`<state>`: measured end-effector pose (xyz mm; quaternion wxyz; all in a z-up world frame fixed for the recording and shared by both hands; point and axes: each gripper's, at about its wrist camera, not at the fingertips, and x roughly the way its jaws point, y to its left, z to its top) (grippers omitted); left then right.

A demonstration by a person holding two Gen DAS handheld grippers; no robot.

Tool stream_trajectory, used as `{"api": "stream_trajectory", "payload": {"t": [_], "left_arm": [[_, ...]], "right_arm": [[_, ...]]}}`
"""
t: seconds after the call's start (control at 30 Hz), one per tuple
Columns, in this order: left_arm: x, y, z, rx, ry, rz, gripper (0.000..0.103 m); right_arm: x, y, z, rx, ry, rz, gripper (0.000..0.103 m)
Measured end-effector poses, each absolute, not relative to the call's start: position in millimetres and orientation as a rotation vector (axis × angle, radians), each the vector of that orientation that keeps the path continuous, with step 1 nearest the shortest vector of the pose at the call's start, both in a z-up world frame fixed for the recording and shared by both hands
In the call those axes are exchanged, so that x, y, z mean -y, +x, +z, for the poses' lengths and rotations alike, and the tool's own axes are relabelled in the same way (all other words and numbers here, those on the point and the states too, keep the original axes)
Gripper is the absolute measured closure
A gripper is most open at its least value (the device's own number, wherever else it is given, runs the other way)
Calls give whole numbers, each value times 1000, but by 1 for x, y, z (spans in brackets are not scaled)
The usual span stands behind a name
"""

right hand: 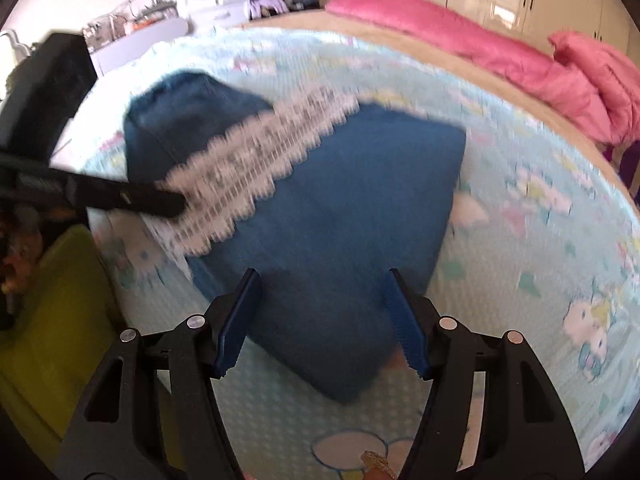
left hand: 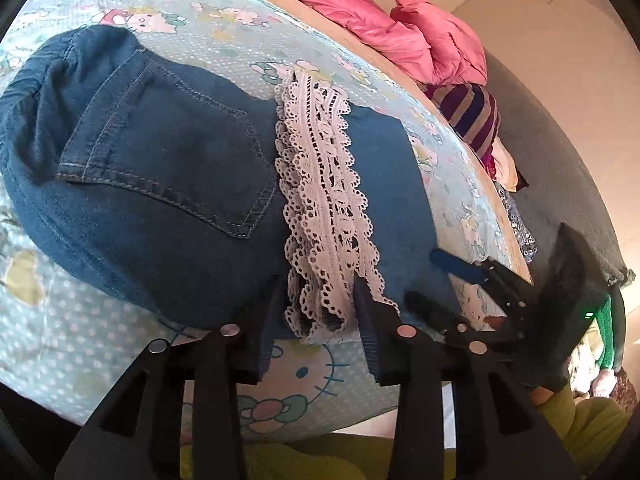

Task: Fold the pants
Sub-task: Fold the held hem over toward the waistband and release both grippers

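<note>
On the cartoon-print bedsheet [left hand: 224, 40], the folded denim pants [left hand: 160, 184] lie flat, back pocket [left hand: 168, 168] facing up, with a band of white lace trim [left hand: 320, 200] draped across the fold. The left gripper [left hand: 316, 320] straddles the near end of the lace; its fingers [left hand: 370, 320] sit on either side of the bunched lace, but whether they press on it cannot be told. The right gripper [right hand: 320, 320] has its jaws spread, blue pads [right hand: 404, 320] apart, over the near corner of the pants. A pink quilt [right hand: 460, 40] lies along the far side.
</note>
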<state>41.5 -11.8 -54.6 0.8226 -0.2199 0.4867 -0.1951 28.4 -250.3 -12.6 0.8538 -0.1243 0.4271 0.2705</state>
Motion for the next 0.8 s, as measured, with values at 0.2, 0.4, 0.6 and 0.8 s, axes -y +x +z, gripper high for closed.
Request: {"api": "stream_trajectory", "payload": {"t": [0.2,0.4,0.6,0.8], "left_arm": [[15,43,-53,-1030,-461,-423,60],[18,40,-50,-1024,-435,-419,55],[22,33,-34,-983,-378,-398,32],[24,29,-22,-962,-320,-379,15]], "right_arm": [[253,23,-14,-884,-256,566,47],[262,22,-7,-893,-198,572,37],[276,21,1,-881,-160,541,32],[284,22,9,-864,-139,514,23]]}}
